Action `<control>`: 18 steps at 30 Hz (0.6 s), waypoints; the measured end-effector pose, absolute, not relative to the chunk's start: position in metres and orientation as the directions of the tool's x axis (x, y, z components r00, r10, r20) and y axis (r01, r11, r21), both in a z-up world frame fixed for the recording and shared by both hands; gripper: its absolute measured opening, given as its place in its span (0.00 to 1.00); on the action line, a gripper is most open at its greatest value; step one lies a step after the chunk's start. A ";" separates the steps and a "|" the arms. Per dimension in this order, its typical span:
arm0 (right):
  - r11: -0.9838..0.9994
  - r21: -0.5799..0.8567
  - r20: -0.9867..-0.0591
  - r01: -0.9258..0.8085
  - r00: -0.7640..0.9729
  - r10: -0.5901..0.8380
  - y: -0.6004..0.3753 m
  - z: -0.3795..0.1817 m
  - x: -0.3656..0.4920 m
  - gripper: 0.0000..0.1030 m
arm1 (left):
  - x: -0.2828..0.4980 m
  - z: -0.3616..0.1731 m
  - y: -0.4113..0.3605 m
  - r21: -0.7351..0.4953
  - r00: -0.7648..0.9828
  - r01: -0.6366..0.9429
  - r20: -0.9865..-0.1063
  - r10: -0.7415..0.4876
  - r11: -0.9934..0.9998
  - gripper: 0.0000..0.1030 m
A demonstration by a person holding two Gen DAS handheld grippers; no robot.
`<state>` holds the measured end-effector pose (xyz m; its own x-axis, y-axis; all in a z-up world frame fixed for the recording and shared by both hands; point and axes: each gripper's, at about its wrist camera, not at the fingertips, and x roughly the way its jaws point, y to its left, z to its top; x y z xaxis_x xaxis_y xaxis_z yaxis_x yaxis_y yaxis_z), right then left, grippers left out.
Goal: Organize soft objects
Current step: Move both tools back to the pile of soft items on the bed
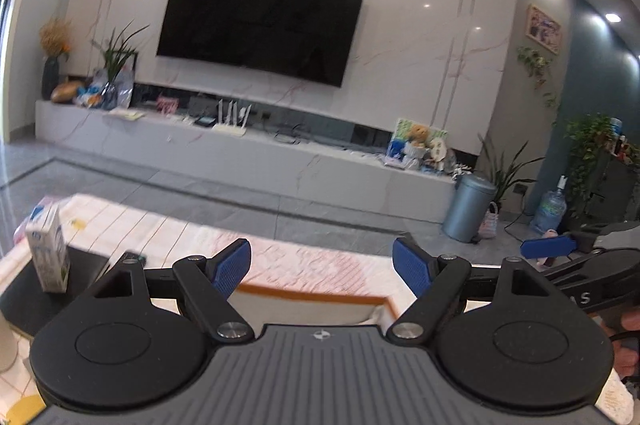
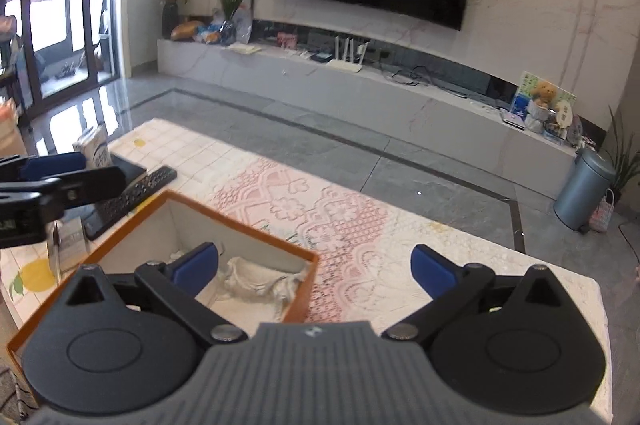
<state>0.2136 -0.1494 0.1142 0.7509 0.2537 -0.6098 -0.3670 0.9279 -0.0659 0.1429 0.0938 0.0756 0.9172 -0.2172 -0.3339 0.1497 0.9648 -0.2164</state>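
Note:
An orange-rimmed cardboard box [image 2: 120, 245] stands on the lace-covered table [image 2: 320, 209]. A crumpled white cloth [image 2: 256, 279] lies on the box floor. My right gripper [image 2: 316, 271] hangs open above the box's right side and the lace, with nothing between its blue pads. Above the box's far rim [image 1: 312, 295] my left gripper [image 1: 322, 267] is also open and empty. One blue finger [image 1: 548, 247] of the right gripper shows at the right edge of the left wrist view. The left gripper's fingers [image 2: 52, 163] reach in from the left of the right wrist view.
A milk carton [image 1: 48, 249] stands on a black mat [image 1: 24, 289] left of the box, beside a black remote [image 2: 136, 193]. Beyond the table's far edge lie grey floor, a long TV bench [image 2: 360, 85] and a grey bin [image 2: 584, 185].

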 end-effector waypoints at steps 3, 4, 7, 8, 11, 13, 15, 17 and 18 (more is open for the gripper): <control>0.944 -0.037 -0.613 -0.327 0.753 0.237 -0.170 0.125 0.209 0.97 | 0.140 0.092 0.076 -0.186 0.914 0.191 -0.324 -0.244 0.964 0.92; 0.946 -0.034 -0.611 -0.321 0.756 0.234 -0.177 0.128 0.206 0.97 | 0.138 0.097 0.069 -0.176 0.914 0.200 -0.321 -0.248 0.964 0.91; 0.948 -0.054 -0.610 -0.313 0.762 0.216 -0.199 0.138 0.194 0.97 | 0.135 0.109 0.045 -0.143 0.909 0.234 -0.320 -0.269 0.962 0.92; 0.950 -0.066 -0.609 -0.307 0.766 0.205 -0.206 0.141 0.190 0.97 | 0.134 0.111 0.037 -0.137 0.905 0.246 -0.322 -0.277 0.960 0.92; 0.955 -0.106 -0.617 -0.277 0.771 0.155 -0.233 0.147 0.178 0.97 | 0.132 0.110 0.013 -0.128 0.882 0.257 -0.373 -0.287 0.958 0.92; 0.958 -0.136 -0.622 -0.253 0.774 0.116 -0.256 0.149 0.168 0.97 | 0.130 0.105 -0.003 -0.121 0.860 0.284 -0.406 -0.309 0.951 0.92; 0.959 -0.170 -0.630 -0.228 0.773 0.072 -0.276 0.147 0.157 0.97 | 0.126 0.096 -0.017 -0.111 0.837 0.326 -0.429 -0.341 0.939 0.92; 0.962 -0.194 -0.644 -0.191 0.765 0.022 -0.299 0.142 0.146 0.97 | 0.124 0.084 -0.031 -0.099 0.809 0.351 -0.469 -0.355 0.931 0.92; 0.966 -0.203 -0.649 -0.159 0.760 -0.011 -0.311 0.140 0.141 0.97 | 0.123 0.078 -0.039 -0.095 0.796 0.365 -0.484 -0.363 0.926 0.92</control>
<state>0.1414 -0.3110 0.1396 0.7605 -0.0112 -0.6493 -0.1590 0.9662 -0.2029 0.1227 -0.0395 0.0775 0.7961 -0.3631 -0.4841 0.3648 0.9263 -0.0950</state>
